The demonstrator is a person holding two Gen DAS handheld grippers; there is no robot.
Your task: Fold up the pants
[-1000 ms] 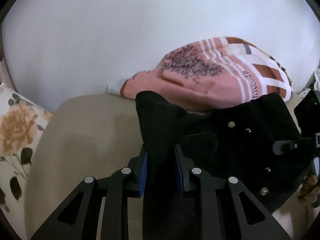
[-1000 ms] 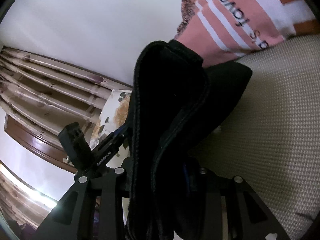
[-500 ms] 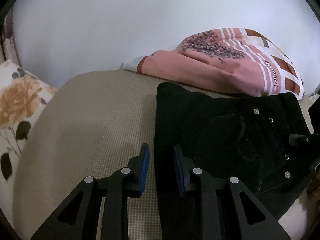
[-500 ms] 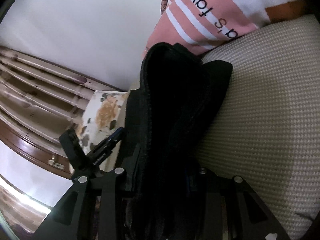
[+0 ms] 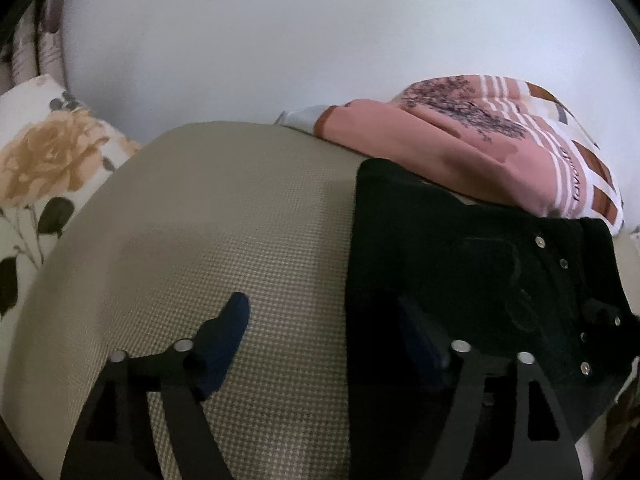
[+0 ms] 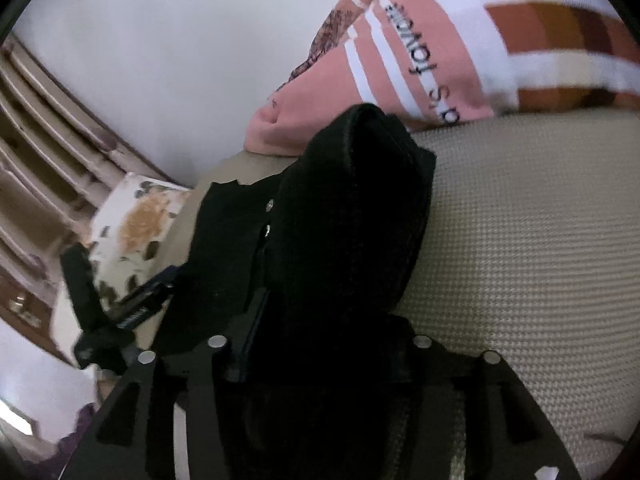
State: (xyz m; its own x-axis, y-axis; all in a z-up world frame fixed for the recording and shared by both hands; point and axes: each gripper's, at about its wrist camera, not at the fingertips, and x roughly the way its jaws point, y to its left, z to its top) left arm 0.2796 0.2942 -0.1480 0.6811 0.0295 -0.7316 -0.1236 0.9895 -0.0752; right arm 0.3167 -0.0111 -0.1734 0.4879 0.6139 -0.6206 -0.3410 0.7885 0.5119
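Note:
The black pants [image 5: 460,280] lie folded on the beige woven cushion [image 5: 224,240], silver studs along their right side. My left gripper [image 5: 332,336] is open wide; its left blue pad [image 5: 228,332] rests over bare cushion and its right finger lies over the pants' left edge. In the right wrist view the pants [image 6: 344,240] bulge up between the fingers of my right gripper [image 6: 320,344], which is opened partway with cloth still lying between its jaws. The left gripper's body [image 6: 104,312] shows at the left there.
A pink striped printed pillow [image 5: 480,148] lies just behind the pants against a white wall [image 5: 280,40]. A floral cushion [image 5: 44,176] sits at the left. A wooden slatted headboard [image 6: 44,152] stands at the left in the right wrist view.
The pants were lowered flat onto the cushion. My left gripper let go of them and opened wide. My right gripper opened a little around the cloth.

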